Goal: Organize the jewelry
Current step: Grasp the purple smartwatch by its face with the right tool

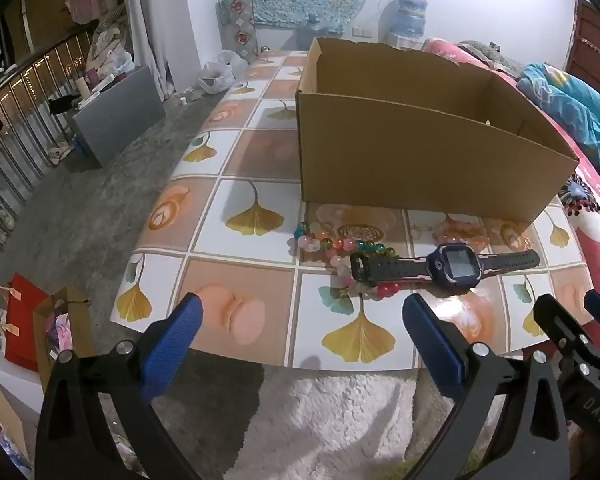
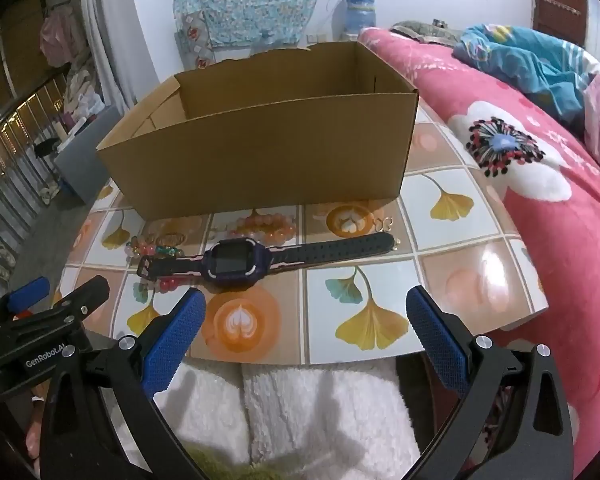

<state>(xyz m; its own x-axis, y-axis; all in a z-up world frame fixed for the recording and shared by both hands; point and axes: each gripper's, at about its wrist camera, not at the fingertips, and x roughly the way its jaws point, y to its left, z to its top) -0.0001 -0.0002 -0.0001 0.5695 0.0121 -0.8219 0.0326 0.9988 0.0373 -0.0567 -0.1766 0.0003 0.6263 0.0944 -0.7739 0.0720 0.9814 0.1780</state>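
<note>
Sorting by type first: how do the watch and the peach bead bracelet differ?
The watch is dark, with a screen and a strap laid out flat and straight; the peach bracelet is a closed loop of pale round beads. The watch lies nearer the grippers; the bracelet lies just in front of the box. Both rest on the table, outside the box.

A cardboard box (image 2: pixel 260 152) stands open-topped on the desk (image 2: pixel 452 236), toward its far side. In front of the box lies a smartwatch (image 2: pixel 236 262), strap stretched out left to right. One beaded bracelet (image 2: pixel 266 224) lies between the watch and the box; another beaded bracelet (image 1: pixel 340 246) lies partly under the watch's left strap end. A bed (image 2: pixel 540 184) runs along the desk's right edge. A water dispenser (image 2: pixel 358 12) stands behind, by the wall.
</note>
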